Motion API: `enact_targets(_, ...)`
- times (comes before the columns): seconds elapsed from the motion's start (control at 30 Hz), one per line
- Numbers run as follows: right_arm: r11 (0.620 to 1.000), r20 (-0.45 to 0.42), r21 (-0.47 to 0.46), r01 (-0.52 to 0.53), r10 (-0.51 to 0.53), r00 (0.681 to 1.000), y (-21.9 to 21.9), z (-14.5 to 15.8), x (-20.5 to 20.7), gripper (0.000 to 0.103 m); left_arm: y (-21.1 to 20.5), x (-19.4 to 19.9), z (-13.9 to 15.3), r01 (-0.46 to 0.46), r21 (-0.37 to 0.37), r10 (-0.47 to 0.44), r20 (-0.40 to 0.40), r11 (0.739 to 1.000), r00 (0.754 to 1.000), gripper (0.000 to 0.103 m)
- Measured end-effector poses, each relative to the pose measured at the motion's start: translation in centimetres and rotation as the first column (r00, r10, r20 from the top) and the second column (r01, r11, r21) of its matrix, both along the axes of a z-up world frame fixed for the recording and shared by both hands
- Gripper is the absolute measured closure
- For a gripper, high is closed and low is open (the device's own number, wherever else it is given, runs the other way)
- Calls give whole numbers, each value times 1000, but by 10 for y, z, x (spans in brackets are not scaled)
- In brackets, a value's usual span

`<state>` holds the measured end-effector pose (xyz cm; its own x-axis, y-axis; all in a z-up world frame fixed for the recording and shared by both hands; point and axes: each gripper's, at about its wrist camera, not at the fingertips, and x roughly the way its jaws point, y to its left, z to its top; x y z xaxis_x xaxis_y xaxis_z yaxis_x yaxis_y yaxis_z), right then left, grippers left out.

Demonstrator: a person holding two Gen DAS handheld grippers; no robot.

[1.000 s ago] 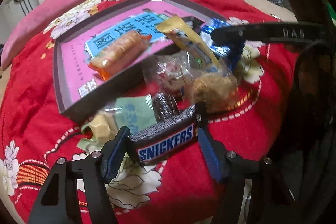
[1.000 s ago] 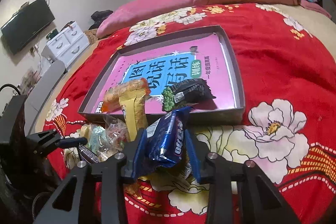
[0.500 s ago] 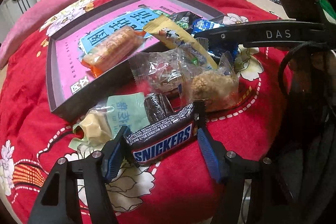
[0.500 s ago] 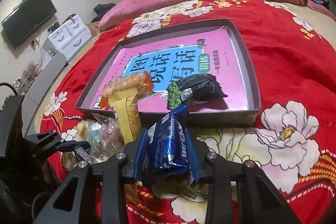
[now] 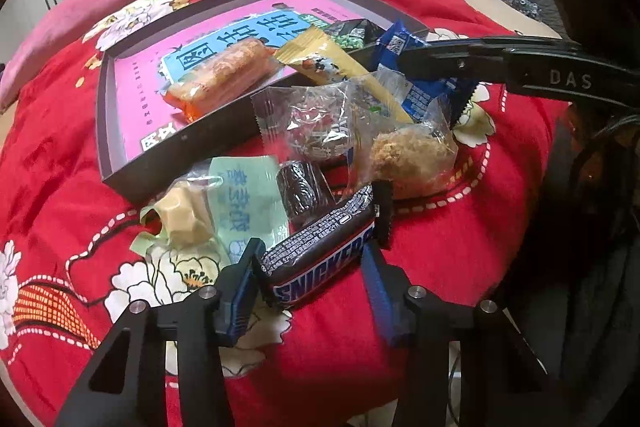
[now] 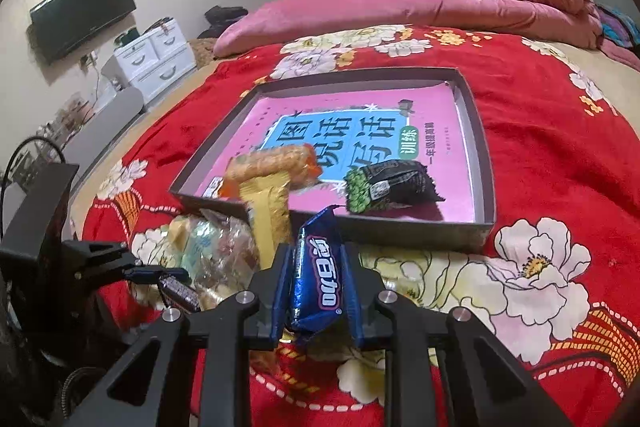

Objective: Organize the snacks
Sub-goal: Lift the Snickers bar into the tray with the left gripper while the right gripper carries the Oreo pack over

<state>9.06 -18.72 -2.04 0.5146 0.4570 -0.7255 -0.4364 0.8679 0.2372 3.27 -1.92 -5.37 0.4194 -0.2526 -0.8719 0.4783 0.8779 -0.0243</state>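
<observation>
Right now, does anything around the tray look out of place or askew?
Yes. The yellow snack bar lies tilted across the near wall of the tray, half in and half out, propped on the loose pile of clear-wrapped snacks outside. Nothing looks spilled or torn.

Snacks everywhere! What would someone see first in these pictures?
Probably the Snickers bar, gripped in the left gripper close to the camera. Next, the blue cookie packet pinched upright in the right gripper. Behind them, a grey tray with a pink book inside sits on the red flowered bedspread.
</observation>
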Motion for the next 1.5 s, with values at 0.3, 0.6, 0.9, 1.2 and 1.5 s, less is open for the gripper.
enact_targets(0.3,1000,-62,-1,12,-12,998,1,-15,10,75,0,4,-4,-8,-72,5,-41,997,999,53)
enact_targets(0.6,999,-44,29,15,-13,999,-3,-8,8,79,12,8,-2,-103,-179,91,-73,978,993,56)
enact_targets(0.9,999,69,32,41,-43,997,-13,17,-1,80,31,4,16,-198,-251,183,-82,948,980,57)
enact_targets(1.2,996,112,62,69,-76,991,-20,27,-1,80,32,7,37,-236,-260,240,-17,936,971,57)
enact_targets(1.5,989,113,104,106,-118,987,-30,32,2,81,42,21,47,-307,-284,317,-13,908,948,57)
